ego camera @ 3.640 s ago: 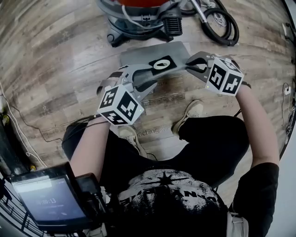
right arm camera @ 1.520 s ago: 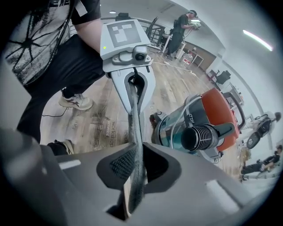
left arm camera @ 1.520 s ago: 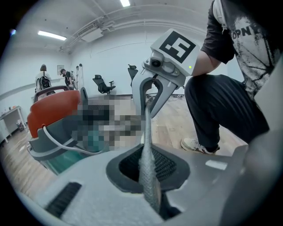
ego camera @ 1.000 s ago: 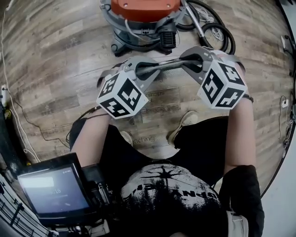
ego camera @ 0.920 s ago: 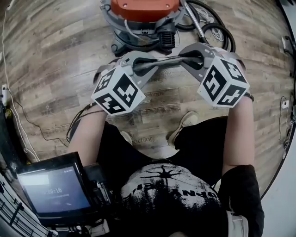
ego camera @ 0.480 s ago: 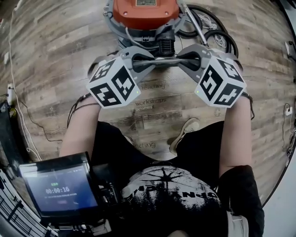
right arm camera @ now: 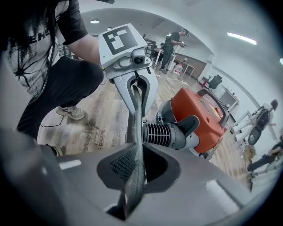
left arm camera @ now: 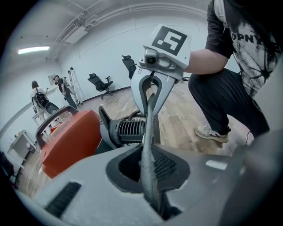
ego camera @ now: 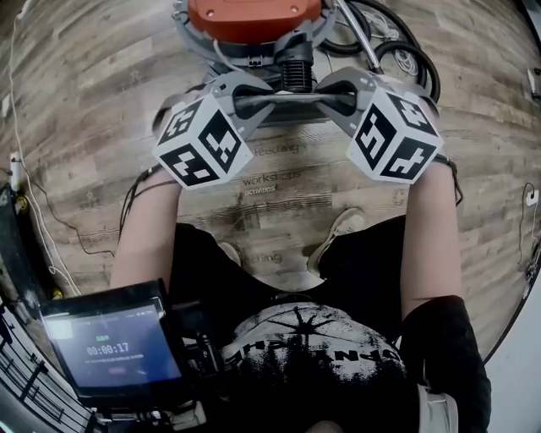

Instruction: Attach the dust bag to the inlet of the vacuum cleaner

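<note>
The dust bag [ego camera: 287, 100], a thin grey sheet seen edge-on, is stretched between my two grippers just in front of the vacuum cleaner's black ribbed inlet [ego camera: 296, 74]. The orange-topped vacuum cleaner [ego camera: 254, 17] stands on the floor beyond it. My left gripper [ego camera: 245, 103] is shut on the bag's left end and my right gripper [ego camera: 334, 101] on its right end. In the left gripper view the dust bag [left arm camera: 148, 145] runs from my jaws to the opposite gripper, with the inlet [left arm camera: 130, 130] behind. The right gripper view shows the dust bag [right arm camera: 135, 145] the same way, the inlet [right arm camera: 163, 134] close beside it.
A black hose [ego camera: 397, 59] coils on the floor right of the vacuum. Cables [ego camera: 34, 211] trail at the left. A printed mat [ego camera: 270, 178] lies under the bag, and a shoe [ego camera: 338, 228] rests on the floor. A screen device [ego camera: 118, 347] sits at the lower left.
Both grippers carried the dust bag away from the person toward the vacuum. It went from lying flat to edge-on and now sits right before the inlet.
</note>
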Motion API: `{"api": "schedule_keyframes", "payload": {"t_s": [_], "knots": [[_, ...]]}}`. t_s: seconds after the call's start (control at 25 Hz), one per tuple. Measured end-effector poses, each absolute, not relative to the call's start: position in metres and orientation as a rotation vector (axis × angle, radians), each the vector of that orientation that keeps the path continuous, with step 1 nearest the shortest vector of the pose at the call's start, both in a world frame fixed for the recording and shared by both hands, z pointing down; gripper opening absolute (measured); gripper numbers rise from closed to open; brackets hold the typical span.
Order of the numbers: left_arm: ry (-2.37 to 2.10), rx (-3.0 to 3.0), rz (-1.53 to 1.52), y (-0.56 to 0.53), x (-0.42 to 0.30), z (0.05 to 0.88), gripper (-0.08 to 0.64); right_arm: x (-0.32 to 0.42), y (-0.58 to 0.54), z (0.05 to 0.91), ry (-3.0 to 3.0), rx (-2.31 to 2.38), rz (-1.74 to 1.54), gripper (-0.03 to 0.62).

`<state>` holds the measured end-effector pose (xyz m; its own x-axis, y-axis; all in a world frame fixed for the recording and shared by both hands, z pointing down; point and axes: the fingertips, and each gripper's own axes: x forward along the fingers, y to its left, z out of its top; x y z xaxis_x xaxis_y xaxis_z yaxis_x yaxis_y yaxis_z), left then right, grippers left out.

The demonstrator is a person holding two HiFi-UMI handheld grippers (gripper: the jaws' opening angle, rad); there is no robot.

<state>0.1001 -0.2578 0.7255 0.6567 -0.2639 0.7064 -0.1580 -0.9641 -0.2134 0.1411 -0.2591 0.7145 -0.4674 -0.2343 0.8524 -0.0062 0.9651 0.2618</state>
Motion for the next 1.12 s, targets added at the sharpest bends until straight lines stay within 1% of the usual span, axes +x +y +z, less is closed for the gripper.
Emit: {"api": "schedule_keyframes", "payload": {"t_s": [0.16,0.36,0.52,0.8,1.12], "knots": [[0.363,-2.743,-1.203,-0.261,0.1,0.728,0.035,0.141,-0.261,0.717,-2.04,0.144,-0.262,0.032],[0.385,-2.742,-1.148,-0.262,0.105,0.708,0.035,0.145,-0.266,0.696,-2.059,0.16,-0.3,0.032],[0.397,-2.753,-1.153,-0.267,0.101,0.712,0.04,0.141,-0.268,0.7,-2.081,0.175,-0.272,0.034],[0.369,-2.661,-1.222,-0.275,0.108,0.713,0.048,0.149,-0.267,0.709,-2.112,0.184,-0.215,0.032],[0.364,-2.743,-1.273,-0.271,0.106,0.733,0.04,0.143,-0.274,0.702,-2.087,0.167,-0.294,0.035]]}}
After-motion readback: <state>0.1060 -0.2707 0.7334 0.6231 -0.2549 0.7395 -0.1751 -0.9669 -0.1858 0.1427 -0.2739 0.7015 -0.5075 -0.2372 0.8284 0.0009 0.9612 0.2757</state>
